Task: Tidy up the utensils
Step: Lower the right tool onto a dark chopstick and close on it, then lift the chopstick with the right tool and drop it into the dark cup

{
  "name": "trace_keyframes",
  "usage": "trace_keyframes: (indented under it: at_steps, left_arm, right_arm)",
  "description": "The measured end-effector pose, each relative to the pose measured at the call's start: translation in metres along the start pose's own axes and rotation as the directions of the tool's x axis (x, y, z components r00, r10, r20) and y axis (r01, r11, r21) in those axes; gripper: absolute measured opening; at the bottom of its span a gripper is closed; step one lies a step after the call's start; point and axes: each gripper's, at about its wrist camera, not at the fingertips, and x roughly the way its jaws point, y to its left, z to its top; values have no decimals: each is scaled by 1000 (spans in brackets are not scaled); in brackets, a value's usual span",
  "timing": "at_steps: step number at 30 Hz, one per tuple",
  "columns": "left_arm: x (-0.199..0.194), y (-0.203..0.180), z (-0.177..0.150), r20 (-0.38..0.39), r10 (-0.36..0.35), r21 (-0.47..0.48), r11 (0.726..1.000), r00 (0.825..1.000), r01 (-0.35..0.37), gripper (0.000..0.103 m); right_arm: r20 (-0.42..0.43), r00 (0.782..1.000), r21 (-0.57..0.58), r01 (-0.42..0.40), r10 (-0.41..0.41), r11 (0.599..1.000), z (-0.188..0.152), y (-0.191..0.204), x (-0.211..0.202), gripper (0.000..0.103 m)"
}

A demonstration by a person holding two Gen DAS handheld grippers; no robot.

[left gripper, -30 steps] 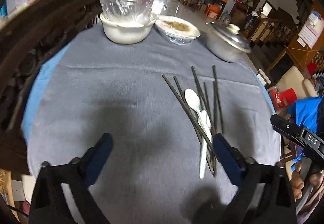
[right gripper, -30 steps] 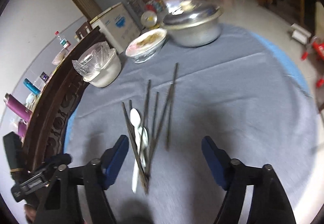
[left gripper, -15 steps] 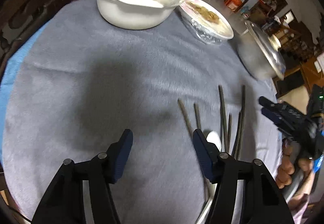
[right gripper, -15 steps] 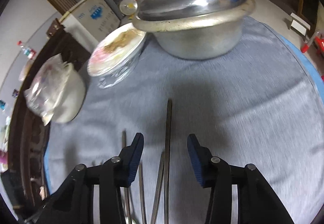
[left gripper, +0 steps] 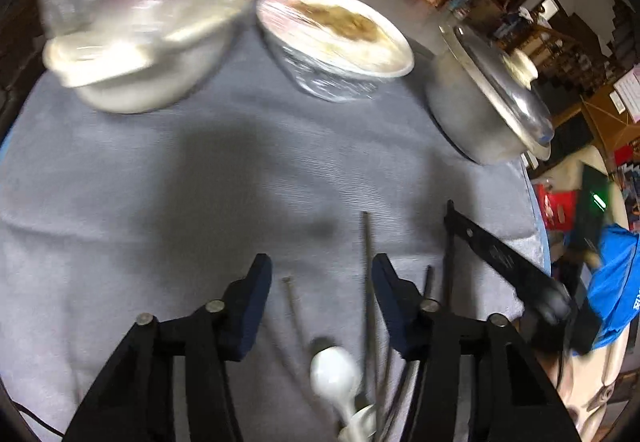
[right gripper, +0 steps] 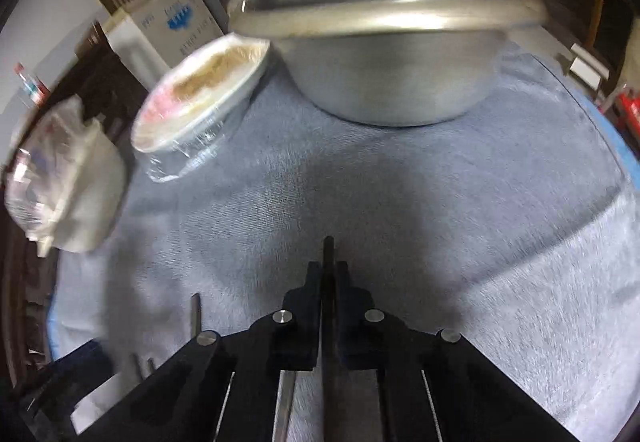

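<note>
Several dark chopsticks [left gripper: 366, 282] and a white plastic spoon [left gripper: 335, 366] lie on the grey tablecloth [left gripper: 160, 202]. My left gripper [left gripper: 320, 278] is open low over them, with the spoon bowl and two chopstick ends between its fingers. My right gripper [right gripper: 329, 270] is shut on one dark chopstick [right gripper: 328, 248], whose tip sticks out past the fingertips. The right gripper also shows in the left wrist view [left gripper: 480, 242], right of the pile, over another chopstick end.
A white bowl with a plastic bag [left gripper: 132, 42], a film-covered bowl of food [left gripper: 336, 38] and a lidded metal pot [right gripper: 384, 54] stand at the far side. A dark wooden chair [right gripper: 24, 282] is at the left edge of the table.
Both grippers have come forward and down over the utensils. My right gripper has closed on one chopstick. My left gripper has narrowed but stays open.
</note>
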Motion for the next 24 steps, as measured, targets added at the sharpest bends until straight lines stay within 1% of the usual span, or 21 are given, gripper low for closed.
trace_keyframes:
  at_steps: [1, 4, 7, 8, 9, 10, 11, 12, 15, 16, 18, 19, 20, 22, 24]
  left_arm:
    - [8, -7, 3, -10, -1, 5, 1000, 1000, 1, 52]
    - [31, -20, 14, -40, 48, 4, 999, 998, -48, 52]
    - [50, -28, 17, -76, 41, -1, 999, 996, -41, 52]
    - [54, -33, 16, -74, 53, 14, 999, 996, -52, 48]
    - [55, -36, 15, -55, 77, 35, 997, 995, -75, 44]
    - [56, -40, 14, -53, 96, 57, 994, 994, -92, 23]
    - [58, -42, 13, -54, 113, 73, 991, 992, -109, 8]
    - [59, -42, 12, -62, 112, 73, 991, 992, -108, 7]
    - [51, -40, 5, -53, 108, 70, 992, 993, -104, 7]
    - [43, -39, 1, -35, 105, 67, 993, 994, -102, 7]
    - [19, -39, -10, 9, 54, 66, 996, 998, -55, 6]
    - [-2, -41, -18, 47, 31, 79, 996, 998, -35, 6]
    - [-17, -43, -26, 73, 23, 92, 995, 997, -29, 6]
    - [-56, -43, -45, 133, -11, 119, 993, 991, -5, 6]
    - [-96, -49, -66, 215, -38, 149, 989, 976, 6, 5]
  right_arm:
    - [13, 1000, 10, -28, 28, 1000, -4, -6, -7, 7]
    - [55, 990, 39, -130, 127, 991, -21, -26, -34, 7]
    - [113, 974, 59, -204, 197, 977, -45, -50, -70, 7]
    - [128, 968, 64, -226, 216, 972, -51, -55, -80, 7]
    - [151, 959, 67, -250, 238, 966, -60, -62, -94, 7]
    - [166, 953, 67, -266, 252, 962, -67, -67, -107, 7]
    - [187, 943, 67, -292, 276, 954, -75, -71, -119, 7]
    - [203, 932, 66, -317, 299, 946, -84, -75, -131, 7]
    - [240, 911, 56, -357, 334, 933, -109, -81, -162, 7]
    - [251, 905, 46, -365, 343, 930, -120, -81, -173, 7]
    - [272, 896, 22, -370, 351, 929, -136, -77, -187, 7]
    - [288, 890, 10, -371, 353, 929, -145, -77, -196, 7]
    - [304, 883, -1, -374, 356, 927, -154, -77, -206, 7]
    - [345, 867, -21, -376, 359, 927, -169, -74, -224, 7]
    - [400, 844, -52, -367, 356, 929, -186, -71, -247, 7]
